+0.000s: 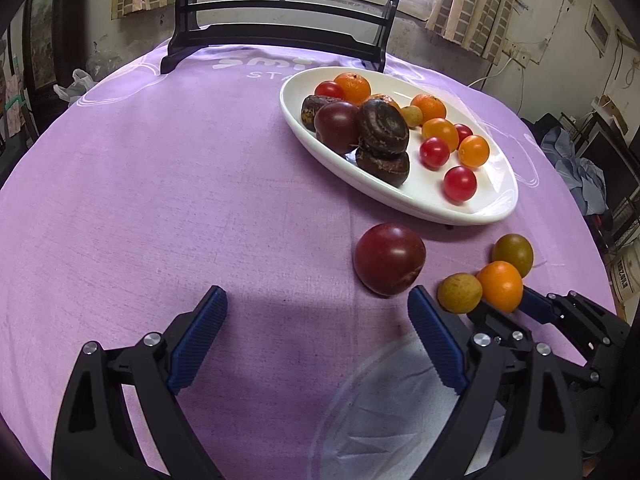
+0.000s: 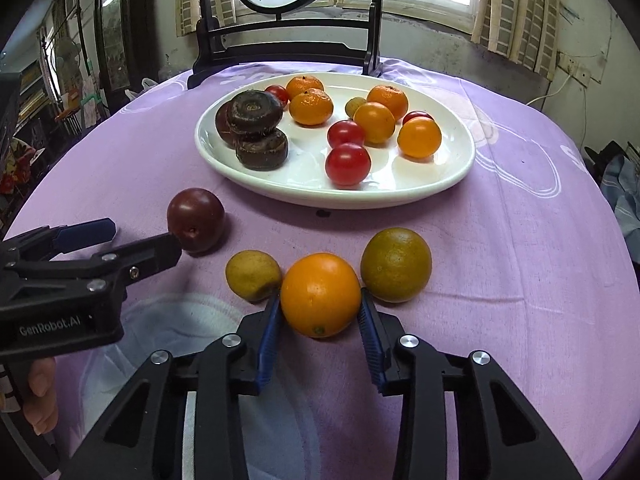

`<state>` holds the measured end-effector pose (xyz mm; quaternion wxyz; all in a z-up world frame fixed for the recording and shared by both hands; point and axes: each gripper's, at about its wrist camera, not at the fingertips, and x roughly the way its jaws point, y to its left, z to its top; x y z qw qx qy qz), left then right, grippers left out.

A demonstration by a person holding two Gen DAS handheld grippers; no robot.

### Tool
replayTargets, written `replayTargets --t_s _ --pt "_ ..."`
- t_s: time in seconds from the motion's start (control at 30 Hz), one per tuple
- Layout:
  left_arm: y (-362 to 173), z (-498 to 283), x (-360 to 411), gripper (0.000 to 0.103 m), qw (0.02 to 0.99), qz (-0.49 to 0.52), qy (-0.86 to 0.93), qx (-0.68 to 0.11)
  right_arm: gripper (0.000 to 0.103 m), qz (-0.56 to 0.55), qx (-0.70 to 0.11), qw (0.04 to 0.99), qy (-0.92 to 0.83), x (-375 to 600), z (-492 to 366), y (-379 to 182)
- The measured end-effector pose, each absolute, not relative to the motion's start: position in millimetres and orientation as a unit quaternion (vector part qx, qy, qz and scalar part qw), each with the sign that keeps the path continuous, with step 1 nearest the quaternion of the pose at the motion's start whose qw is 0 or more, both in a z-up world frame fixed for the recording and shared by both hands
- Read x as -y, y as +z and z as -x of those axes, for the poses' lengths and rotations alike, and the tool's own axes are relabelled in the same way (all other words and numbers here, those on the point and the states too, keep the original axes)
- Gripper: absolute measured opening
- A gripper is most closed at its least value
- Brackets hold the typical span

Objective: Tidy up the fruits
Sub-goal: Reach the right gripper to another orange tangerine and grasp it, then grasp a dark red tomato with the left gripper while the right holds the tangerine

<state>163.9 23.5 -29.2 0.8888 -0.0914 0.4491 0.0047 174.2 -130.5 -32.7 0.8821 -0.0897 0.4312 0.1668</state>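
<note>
Purple cloth covers the round table I'm working over. My right gripper has its blue pads against both sides of the orange fruit, which sits on the cloth between a small yellow-green fruit and a bigger green one. My left gripper hangs wide apart with nothing in it, near the dark red plum. Beyond lies the white plate, loaded with tomatoes, mandarins and dark brown fruits.

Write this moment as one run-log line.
right gripper: jaws closed on orange fruit | left gripper: jaws open, empty, near dark plum | plate: partly filled
</note>
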Motion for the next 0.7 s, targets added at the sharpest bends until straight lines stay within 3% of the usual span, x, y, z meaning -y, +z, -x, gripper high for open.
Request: replayTargets --t_s 0.7 --pt "-37 -170 -4 0.09 0.894 0.042 0.002 -0.446 0.038 0.062 -0.441 0.879 0.17 156 -147 -21"
